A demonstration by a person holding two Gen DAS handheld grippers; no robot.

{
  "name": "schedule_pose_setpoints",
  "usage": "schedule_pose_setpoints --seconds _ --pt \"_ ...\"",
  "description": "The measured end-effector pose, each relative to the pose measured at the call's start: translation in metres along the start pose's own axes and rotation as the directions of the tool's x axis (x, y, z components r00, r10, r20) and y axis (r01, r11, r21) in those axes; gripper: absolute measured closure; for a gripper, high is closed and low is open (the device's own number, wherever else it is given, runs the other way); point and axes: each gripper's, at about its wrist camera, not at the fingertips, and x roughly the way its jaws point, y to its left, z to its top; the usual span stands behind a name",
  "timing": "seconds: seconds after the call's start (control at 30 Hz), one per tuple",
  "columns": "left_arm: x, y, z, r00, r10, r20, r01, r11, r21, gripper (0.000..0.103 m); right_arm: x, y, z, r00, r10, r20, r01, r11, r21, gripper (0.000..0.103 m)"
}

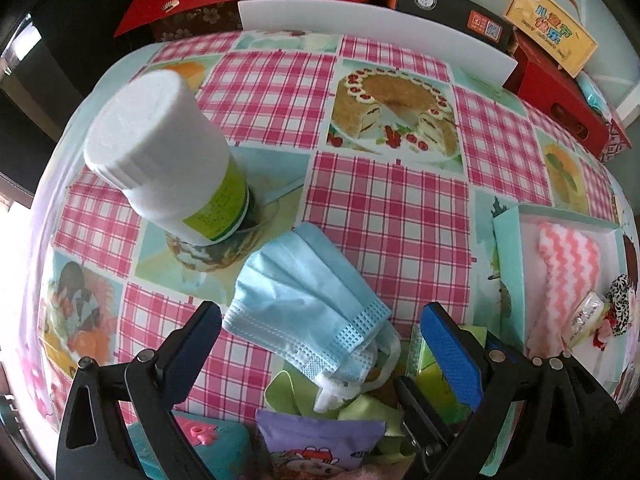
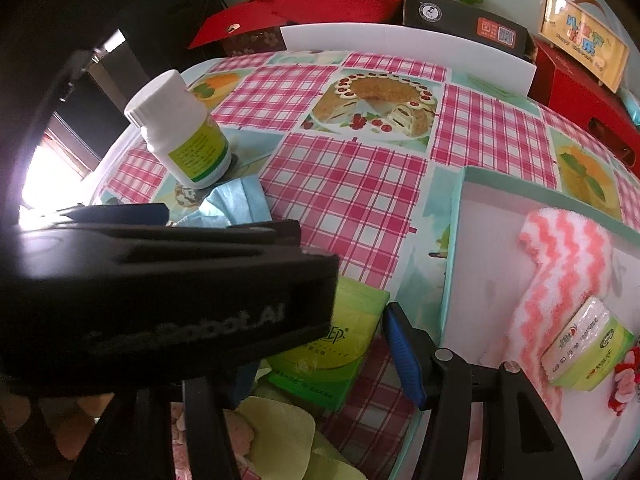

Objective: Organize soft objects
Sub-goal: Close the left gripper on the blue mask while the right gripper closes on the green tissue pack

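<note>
A light blue face mask (image 1: 304, 308) lies crumpled on the checked tablecloth (image 1: 380, 208), its ear loops trailing toward me. My left gripper (image 1: 320, 344) points down over it and is open, one finger on each side, the pads clear of the fabric. In the right wrist view the left gripper's black body (image 2: 160, 300) fills the left side, with a corner of the mask (image 2: 236, 200) beyond it. My right gripper (image 2: 316, 372) is open above a green tissue pack (image 2: 332, 356); its left finger is mostly hidden. A teal box (image 2: 456, 240) holds a pink-and-white sock (image 2: 560, 264).
A white bottle with a green label (image 1: 160, 160) stands just behind the mask. Green cloth (image 1: 360, 404), a purple pouch (image 1: 320, 448) and a teal item lie near me. A small tissue pack (image 2: 588, 344) rests on the sock. Red and black boxes (image 1: 560, 92) sit behind a white board.
</note>
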Motion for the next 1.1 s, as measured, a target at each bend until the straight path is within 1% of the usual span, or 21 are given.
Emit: schedule_pose_setpoints --seconds 0.17,0.33,0.4,0.43,0.5,0.57,0.67,0.77,0.83,0.9,0.93,1.0,1.1 --pt "0.007 -0.005 0.001 1.000 0.019 -0.015 -0.019 1.000 0.006 0.004 -0.001 0.000 -0.001 1.000 0.005 -0.001 -0.005 1.000 0.004 0.042" --pt "0.012 -0.003 0.002 1.000 0.027 -0.013 -0.027 1.000 0.011 0.004 0.000 0.001 -0.001 1.000 0.003 -0.002 -0.003 1.000 0.001 0.042" --pt "0.015 -0.004 0.002 1.000 0.029 -0.010 -0.029 1.000 0.013 0.006 0.000 0.001 -0.001 1.000 0.003 -0.003 -0.003 1.000 -0.001 0.042" --pt "0.015 -0.005 0.000 0.999 0.033 -0.007 -0.033 0.999 0.013 0.008 0.000 0.001 -0.001 1.000 0.003 -0.003 -0.003 1.000 -0.001 0.042" --pt "0.016 -0.006 -0.001 0.998 0.056 0.004 -0.056 0.998 0.019 0.022 0.000 0.001 -0.001 1.000 0.003 -0.003 -0.003 1.000 -0.002 0.042" --pt "0.015 -0.005 -0.002 0.999 0.051 0.012 -0.051 0.999 0.020 0.025 0.000 0.001 -0.001 1.000 0.003 -0.003 -0.003 1.000 -0.001 0.042" --pt "0.013 -0.003 -0.003 0.999 0.041 0.016 -0.041 0.999 0.018 0.039 -0.001 0.001 -0.001 1.000 0.003 -0.003 -0.003 1.000 -0.002 0.042" --pt "0.010 0.001 -0.001 0.999 0.042 0.019 -0.043 0.999 0.020 0.048 -0.001 0.000 -0.001 1.000 0.004 -0.002 -0.004 1.000 0.001 0.042" --pt "0.009 0.004 -0.001 0.999 0.030 0.020 -0.030 1.000 0.009 0.053 -0.001 0.001 0.000 1.000 0.004 -0.002 -0.004 1.000 0.001 0.042" --pt "0.007 0.010 -0.001 1.000 0.016 0.024 -0.016 1.000 0.000 0.061 -0.001 0.000 0.000 1.000 0.003 0.000 -0.003 1.000 0.003 0.043" --pt "0.006 0.012 -0.001 1.000 0.005 0.027 -0.004 1.000 -0.009 0.063 -0.001 0.000 0.000 1.000 0.003 0.002 -0.003 1.000 0.006 0.044" --pt "0.005 0.016 0.000 0.999 -0.015 0.029 0.016 1.000 -0.019 0.071 -0.002 -0.001 0.000 1.000 0.005 0.006 -0.006 1.000 0.014 0.044" --pt "0.004 0.020 0.001 0.999 -0.038 0.035 0.039 0.999 -0.029 0.079 -0.006 -0.002 0.001 1.000 0.005 0.020 -0.005 1.000 0.022 0.045"
